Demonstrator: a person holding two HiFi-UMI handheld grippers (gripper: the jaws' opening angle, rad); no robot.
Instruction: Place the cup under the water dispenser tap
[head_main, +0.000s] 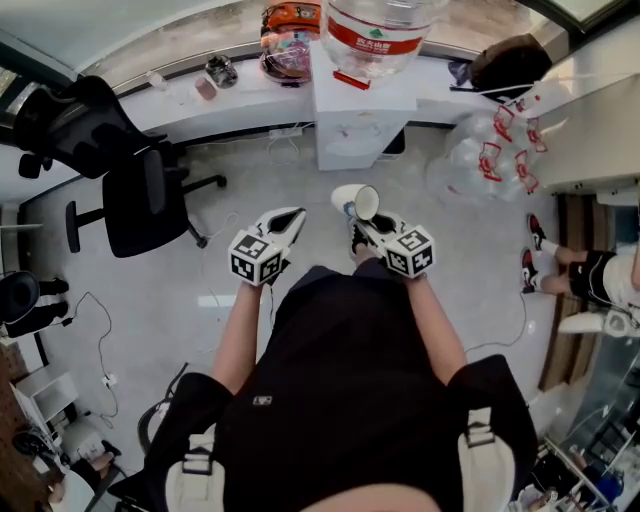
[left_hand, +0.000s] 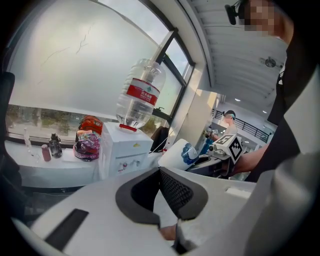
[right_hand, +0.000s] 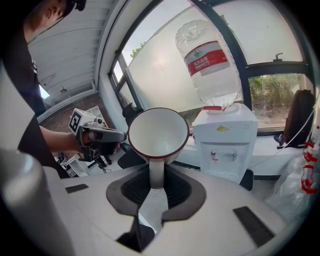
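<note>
Well, right gripper (head_main: 360, 228) pinches the white cup (right_hand: 159, 134) (dark-red rim) by its handle (right_hand: 156, 172).

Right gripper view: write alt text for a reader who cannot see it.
The right gripper holds a white, red-rimmed cup by its handle, the cup's empty mouth facing the camera. Behind it to the right stands a white water dispenser topped by an inverted bottle, in front of large windows. The left gripper shows at left.
</note>
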